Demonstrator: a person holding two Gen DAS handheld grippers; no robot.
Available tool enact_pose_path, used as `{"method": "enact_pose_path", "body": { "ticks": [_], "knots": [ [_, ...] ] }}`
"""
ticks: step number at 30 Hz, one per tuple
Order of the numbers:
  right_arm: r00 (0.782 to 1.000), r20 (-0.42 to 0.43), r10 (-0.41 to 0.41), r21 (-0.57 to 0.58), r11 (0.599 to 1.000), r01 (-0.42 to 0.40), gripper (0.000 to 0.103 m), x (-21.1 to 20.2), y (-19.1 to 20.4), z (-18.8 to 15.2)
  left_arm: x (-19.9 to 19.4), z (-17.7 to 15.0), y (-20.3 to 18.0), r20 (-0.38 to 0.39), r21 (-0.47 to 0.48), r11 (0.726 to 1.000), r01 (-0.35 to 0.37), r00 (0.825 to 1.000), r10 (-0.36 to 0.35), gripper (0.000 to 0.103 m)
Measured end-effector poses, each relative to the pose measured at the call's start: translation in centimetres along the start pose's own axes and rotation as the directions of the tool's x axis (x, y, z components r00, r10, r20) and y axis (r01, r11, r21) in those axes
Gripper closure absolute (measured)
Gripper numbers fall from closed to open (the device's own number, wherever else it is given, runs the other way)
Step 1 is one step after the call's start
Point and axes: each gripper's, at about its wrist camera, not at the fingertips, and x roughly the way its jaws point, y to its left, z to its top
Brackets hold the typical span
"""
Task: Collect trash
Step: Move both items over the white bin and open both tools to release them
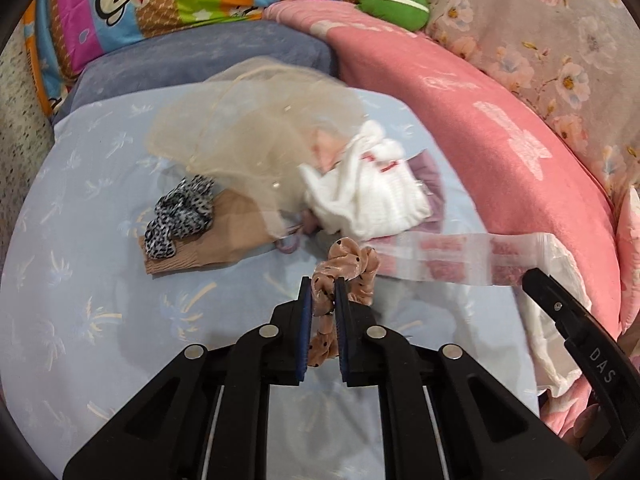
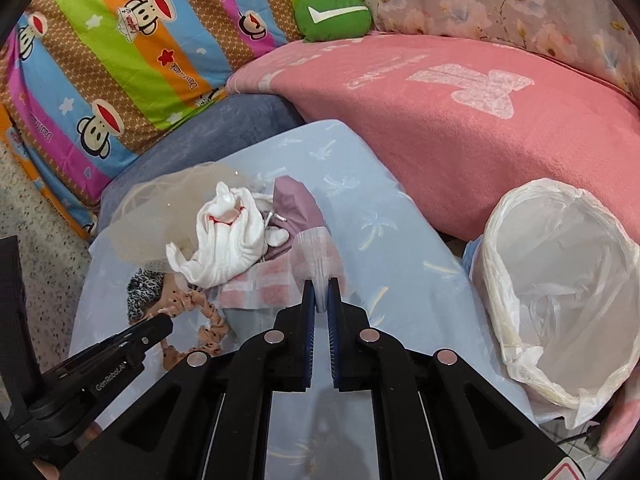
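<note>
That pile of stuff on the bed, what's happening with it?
A person is clearing it with two handheld grippers. The left gripper is shut on a peach dotted scrunchie; the right gripper pinches a pink checked wrapper. A lined trash bin stands open to the right.

The light blue sheet (image 1: pixel 80 280) is bare and flat on its near and left side, so a hand could slide in there. Farther back a heap blocks the way: a see-through beige net (image 1: pixel 248 128), a white cloth (image 1: pixel 368 196), a black-and-white scrunchie (image 1: pixel 180 216) lying on a tan cloth (image 1: pixel 224 236), and a pink checked wrapper (image 2: pixel 272 280) just beside the heap. The big pink blanket (image 2: pixel 440 128) rises like a wall behind and to the right, and the white-lined trash bin (image 2: pixel 560 280) stands open beside the sheet with room above its mouth.
</note>
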Motion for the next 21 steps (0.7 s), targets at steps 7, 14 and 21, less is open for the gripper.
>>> {"method": "enact_pose_path", "body": {
  "ticks": [7, 14, 21],
  "knots": [
    [0.995, 0.102, 0.003, -0.012, 1.0, -0.002, 0.097, -5.6, -0.9, 1.1, -2.1, 0.4, -3.6, 0.044, 0.07, 0.997, 0.041, 0.998, -0.044, 0.092],
    [0.982, 0.184, -0.04, 0.006, 0.999, 0.04, 0.098, -10.0, -3.6, 1.8, -3.6, 0.7, -8.0, 0.074, 0.151, 0.985, 0.08, 0.993, -0.092, 0.092],
    [0.968, 0.233, -0.092, 0.072, 0.994, 0.077, 0.098, -12.8, -8.1, 2.2, -4.3, 0.6, -12.6, 0.084, 0.237, 0.965, 0.114, 0.987, -0.137, 0.092]
  ]
}}
